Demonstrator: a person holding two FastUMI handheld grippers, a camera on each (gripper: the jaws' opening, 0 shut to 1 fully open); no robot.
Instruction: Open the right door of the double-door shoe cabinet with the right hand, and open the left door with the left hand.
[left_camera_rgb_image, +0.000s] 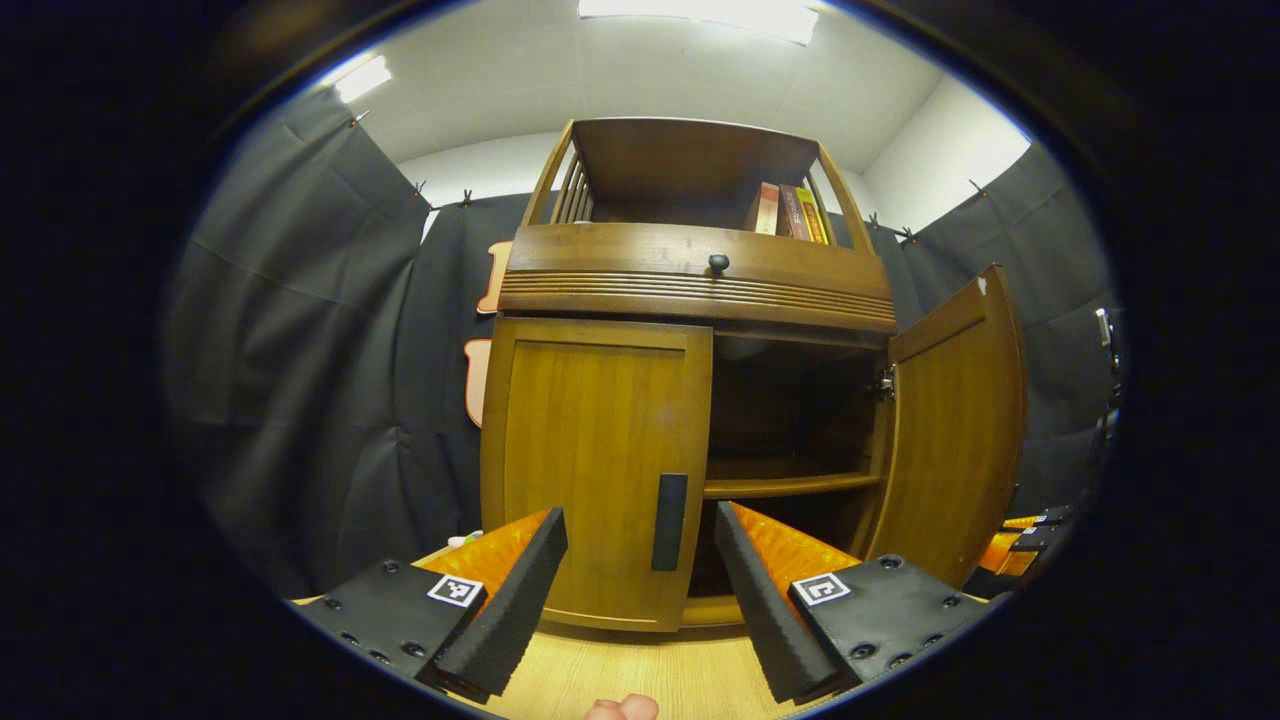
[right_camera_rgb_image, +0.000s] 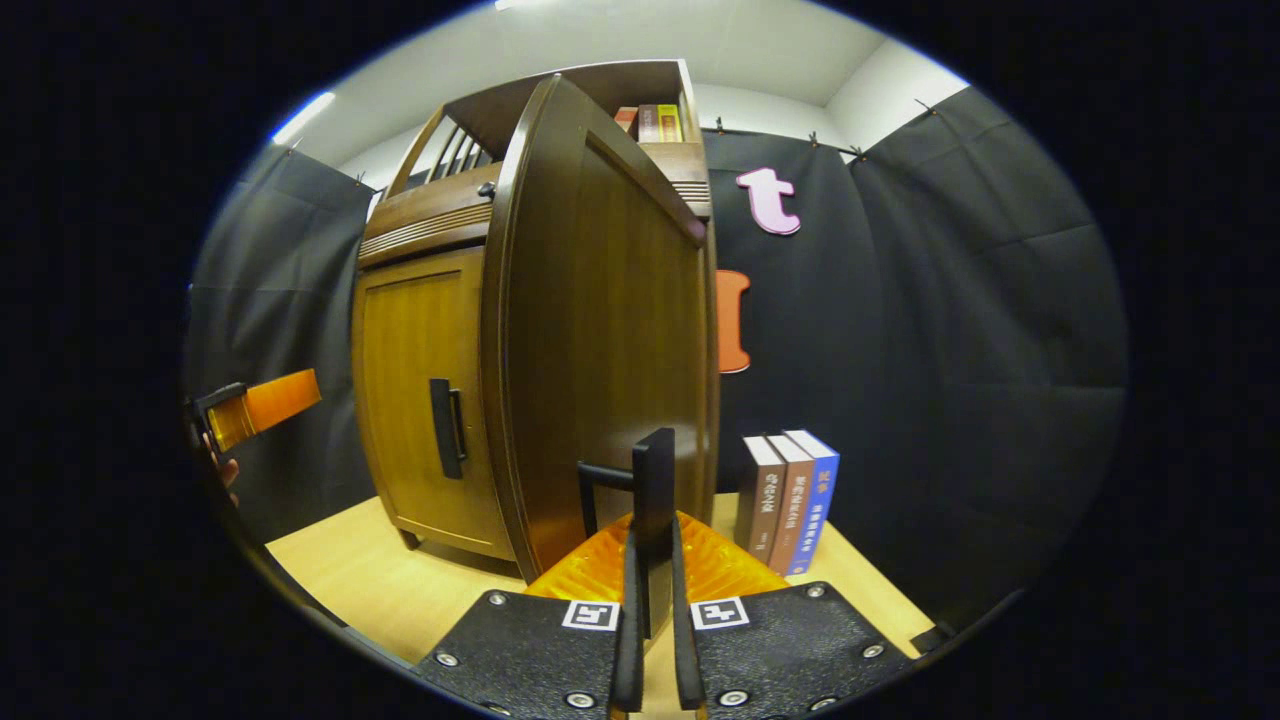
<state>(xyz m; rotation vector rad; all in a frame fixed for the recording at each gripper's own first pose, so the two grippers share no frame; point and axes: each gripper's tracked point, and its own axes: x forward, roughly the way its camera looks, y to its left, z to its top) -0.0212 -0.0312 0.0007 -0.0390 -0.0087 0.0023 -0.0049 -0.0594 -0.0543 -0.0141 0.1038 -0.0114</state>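
Note:
The wooden shoe cabinet (left_camera_rgb_image: 690, 270) stands on a light table. Its right door (left_camera_rgb_image: 955, 430) is swung wide, showing a dark inside with a shelf (left_camera_rgb_image: 790, 485). The left door (left_camera_rgb_image: 595, 460) is closed, with a dark vertical handle (left_camera_rgb_image: 669, 521). My left gripper (left_camera_rgb_image: 640, 580) is open, its fingers either side of that handle and short of it. In the right gripper view the right door (right_camera_rgb_image: 600, 340) stands edge-on, and my right gripper (right_camera_rgb_image: 652, 600) is shut on its dark handle (right_camera_rgb_image: 652, 500). The closed left door (right_camera_rgb_image: 420, 390) and its handle (right_camera_rgb_image: 445, 428) lie to the left.
Three upright books (right_camera_rgb_image: 790, 500) stand on the table right of the open door, near the black cloth wall. More books (left_camera_rgb_image: 790, 212) sit on the cabinet's top shelf above a drawer with a round knob (left_camera_rgb_image: 718, 262). The other gripper (right_camera_rgb_image: 262, 405) shows at the left edge.

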